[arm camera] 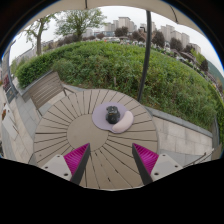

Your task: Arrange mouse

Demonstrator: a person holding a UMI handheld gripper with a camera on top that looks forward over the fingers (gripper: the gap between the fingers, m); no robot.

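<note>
Ahead, a dark mouse (112,114) sits on a pale round pad (122,123), jaws wide.

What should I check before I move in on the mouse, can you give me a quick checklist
1. Gripper open: ok, a wide gap shows between the pink pads.
2. Gripper empty: ok, nothing between the fingers.
3. Mouse in view: ok, it sits on the white mouse pad, beyond the fingers.
4. Path clear: ok, only bare round slatted table lies between gripper and mouse.
5. Mouse aligned with the gap: ok, roughly centred ahead.
6. Which way the mouse points: cannot tell.
</note>
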